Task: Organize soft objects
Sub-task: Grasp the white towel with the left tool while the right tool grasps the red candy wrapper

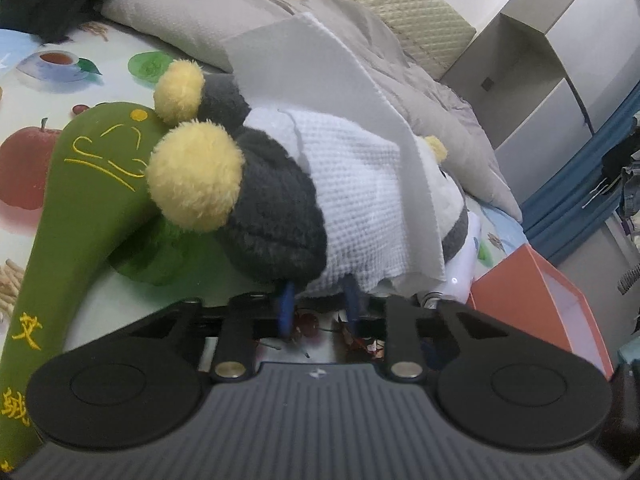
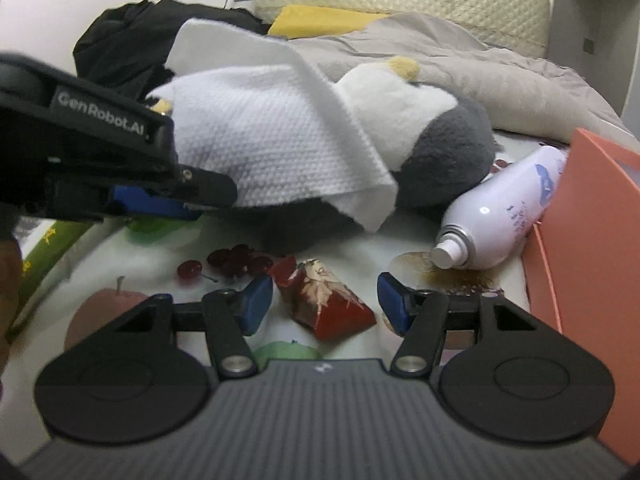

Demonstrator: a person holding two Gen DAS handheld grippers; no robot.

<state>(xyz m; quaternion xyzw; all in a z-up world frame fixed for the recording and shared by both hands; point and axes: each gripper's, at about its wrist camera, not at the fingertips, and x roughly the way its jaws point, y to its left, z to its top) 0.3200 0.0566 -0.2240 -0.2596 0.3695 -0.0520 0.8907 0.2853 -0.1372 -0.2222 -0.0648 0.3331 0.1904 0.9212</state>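
A grey and white plush penguin (image 1: 272,208) with yellow feet lies on the fruit-print sheet (image 1: 40,92), with a white waffle cloth (image 1: 356,184) draped over it. My left gripper (image 1: 320,300) is closed on the lower edge of the penguin and cloth; its blue pads are pressed into them. In the right wrist view the penguin (image 2: 444,148) and cloth (image 2: 272,148) lie ahead, with the left gripper (image 2: 160,204) at their left. My right gripper (image 2: 324,304) is open and empty, its pads either side of a red pyramid packet (image 2: 332,304).
A green cushion with yellow embroidery (image 1: 80,208) lies left of the penguin. A white spray bottle (image 2: 504,216) lies at the right beside an orange box (image 2: 592,248). A grey duvet (image 2: 480,72), a yellow cloth (image 2: 316,20) and black clothing (image 2: 132,40) lie behind.
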